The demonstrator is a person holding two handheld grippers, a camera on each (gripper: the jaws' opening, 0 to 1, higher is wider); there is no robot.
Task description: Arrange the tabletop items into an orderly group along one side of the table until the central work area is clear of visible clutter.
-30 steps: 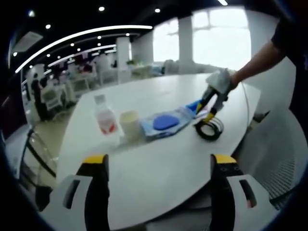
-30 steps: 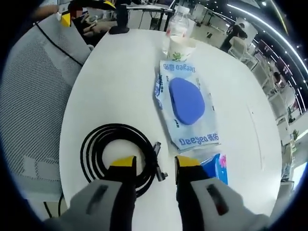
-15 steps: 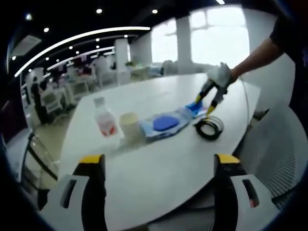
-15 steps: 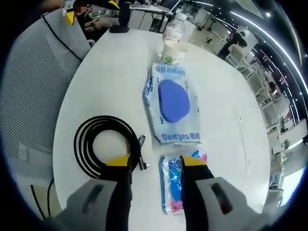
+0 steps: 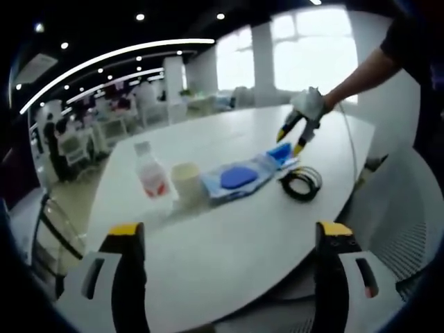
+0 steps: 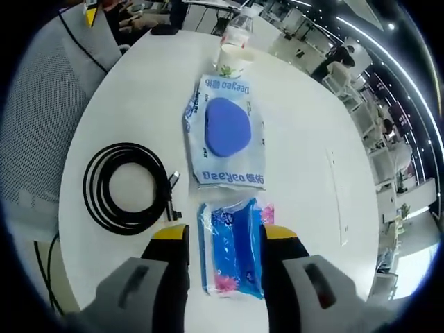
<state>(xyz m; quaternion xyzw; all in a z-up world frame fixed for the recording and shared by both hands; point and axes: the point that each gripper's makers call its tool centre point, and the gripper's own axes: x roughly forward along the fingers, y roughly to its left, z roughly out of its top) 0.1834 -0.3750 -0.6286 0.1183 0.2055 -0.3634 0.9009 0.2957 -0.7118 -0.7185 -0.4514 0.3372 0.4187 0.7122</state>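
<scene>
Hovering over the blue tissue pack (image 6: 232, 246), the right gripper (image 6: 223, 239) is holding its jaws apart to either side of it, not yet touching.
Compared with a second ago, the right gripper is no longer sitting above the coiled black cable (image 6: 128, 187); it is now riding higher and over the pack, which is lying on the white desk (image 6: 312, 139) just past the near end of the Deeyeo wipes packet (image 6: 225, 135). The cable is resting beside the packet near the desk's edge, and the paper cup (image 6: 232, 62) and water bottle (image 6: 238, 31) are standing at the packet's far end. In the left gripper view, the left gripper (image 5: 225, 236) is waiting with jaws wide apart and empty at the opposite edge of the desk.
</scene>
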